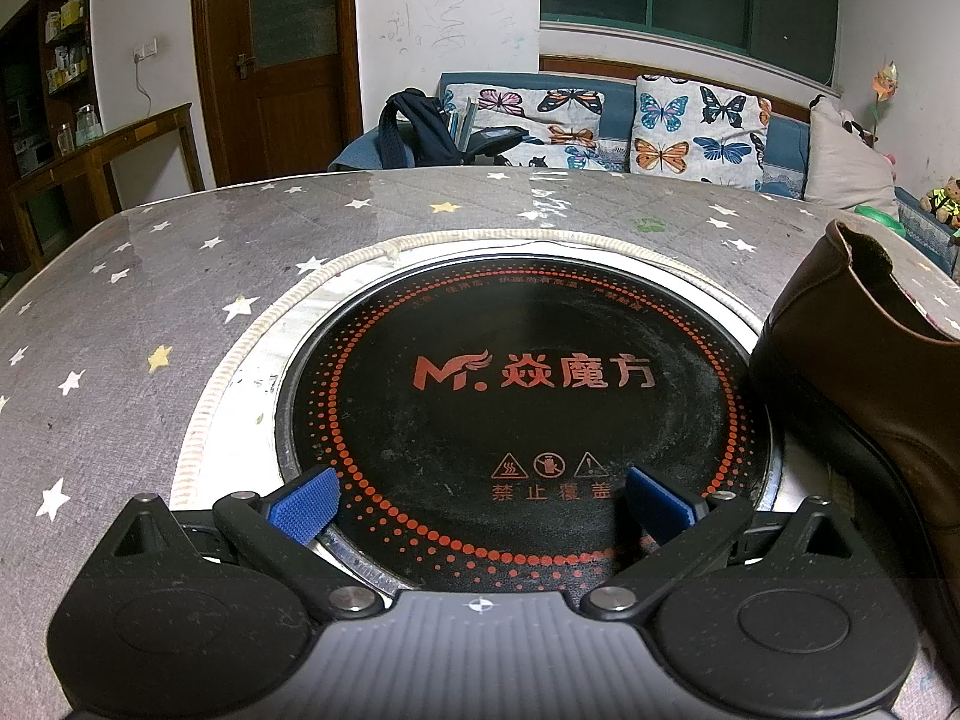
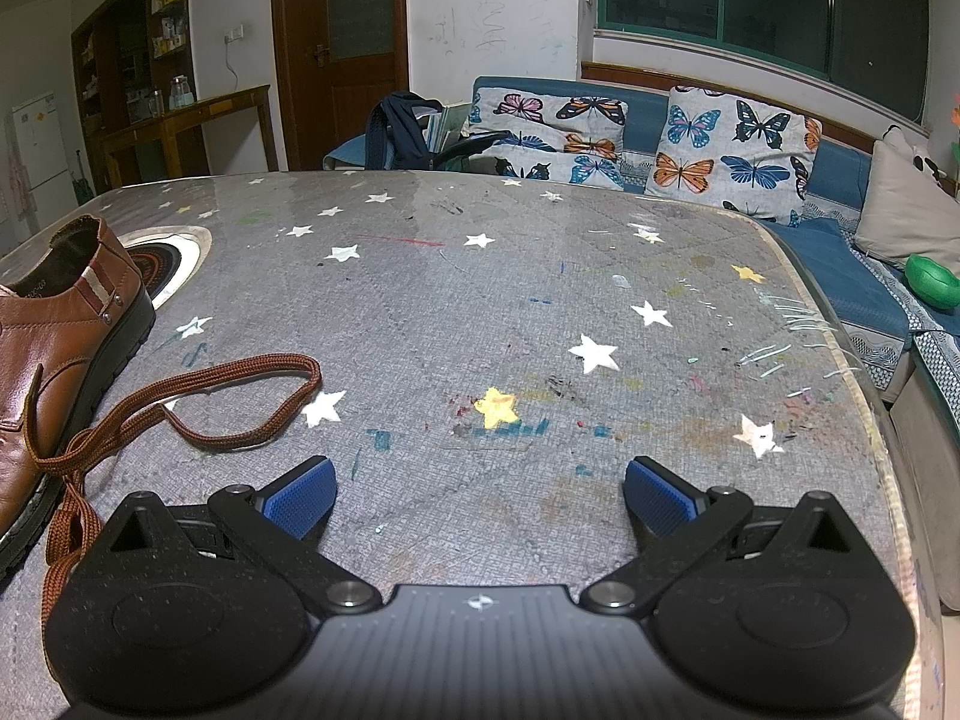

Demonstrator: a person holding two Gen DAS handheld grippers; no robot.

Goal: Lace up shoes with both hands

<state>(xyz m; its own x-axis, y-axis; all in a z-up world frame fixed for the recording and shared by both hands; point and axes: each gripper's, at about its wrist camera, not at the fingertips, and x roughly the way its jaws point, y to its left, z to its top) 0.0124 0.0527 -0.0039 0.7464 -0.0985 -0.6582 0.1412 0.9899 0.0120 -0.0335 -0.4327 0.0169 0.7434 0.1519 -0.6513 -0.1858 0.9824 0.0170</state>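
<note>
Both tools are wide open and hold nothing. The left gripper [image 1: 480, 501] hangs low over the black induction hob [image 1: 528, 396] that is set into the table [image 1: 120, 312], and its blue pads [image 1: 303, 507] stand far apart. The right gripper [image 2: 480, 495] is the same, spread wide above bare cloth.

The brown leather shoe [image 2: 54, 336] stands between the two tools: at the right edge of the left view, at the left edge of the right view. Its heel end points away from the person, partly over the hob rim. I think this position lets each hand reach one side of it. The brown shoelace [image 2: 240, 396] lies loose on the table beside the shoe, in a long loop, near the right gripper. Whether it already passes through any eyelet I cannot tell, so the lacing seems not yet started.

The table has a grey cover with white and yellow stars, stained with pen marks. Behind it is a blue sofa [image 2: 840, 180] with butterfly cushions [image 2: 732, 144], a dark backpack [image 1: 414, 126], a wooden door [image 1: 276, 54] and a dark window [image 2: 768, 0]
</note>
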